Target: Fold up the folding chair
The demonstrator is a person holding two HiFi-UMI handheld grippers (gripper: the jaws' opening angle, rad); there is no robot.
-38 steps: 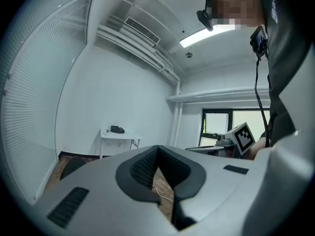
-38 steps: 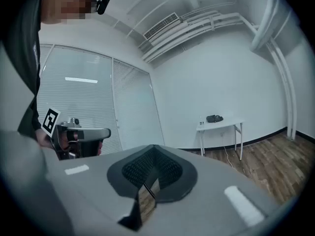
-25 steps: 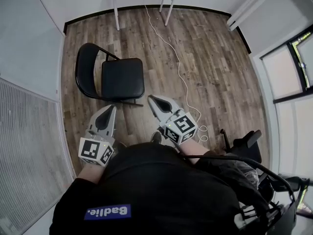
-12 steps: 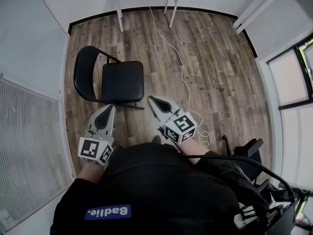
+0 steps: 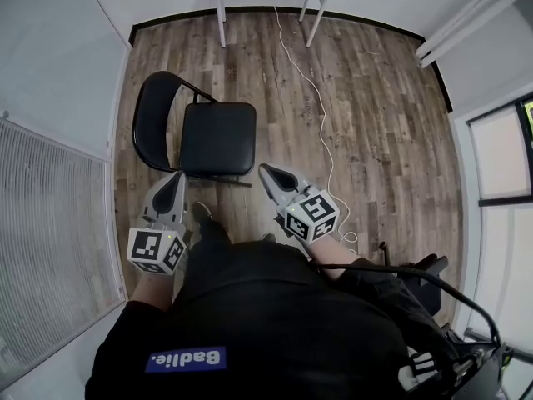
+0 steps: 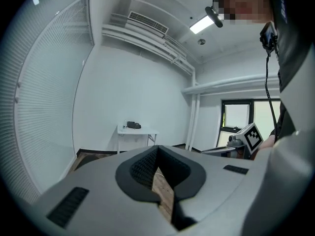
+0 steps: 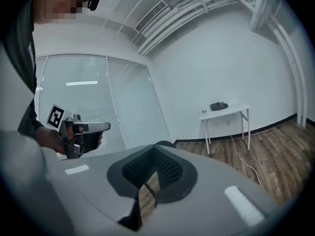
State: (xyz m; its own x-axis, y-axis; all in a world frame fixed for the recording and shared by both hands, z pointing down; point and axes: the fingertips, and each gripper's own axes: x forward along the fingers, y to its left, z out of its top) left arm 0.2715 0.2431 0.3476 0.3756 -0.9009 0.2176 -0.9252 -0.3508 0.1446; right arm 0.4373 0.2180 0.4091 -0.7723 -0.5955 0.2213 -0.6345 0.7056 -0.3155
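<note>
Chair (image 5: 218, 138) just ahead of left claw (image 5: 176, 177) and right claw (image 5: 265, 170), apart.

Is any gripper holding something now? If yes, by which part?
Nothing is held. The left gripper and the right gripper are both shut and empty; the chair stands unfolded ahead of them.

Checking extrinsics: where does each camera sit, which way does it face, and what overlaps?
Head view: on the person's head, facing steeply down at the folding chair; shows the torso, left gripper and right gripper.
Left gripper view: on the left gripper, looking along its shut fingers at the white table; right gripper and torso at right.
Right gripper view: on the right gripper, along its shut fingers toward the same table; left gripper at left.
Shared: both gripper views show the table and the other gripper.
</note>
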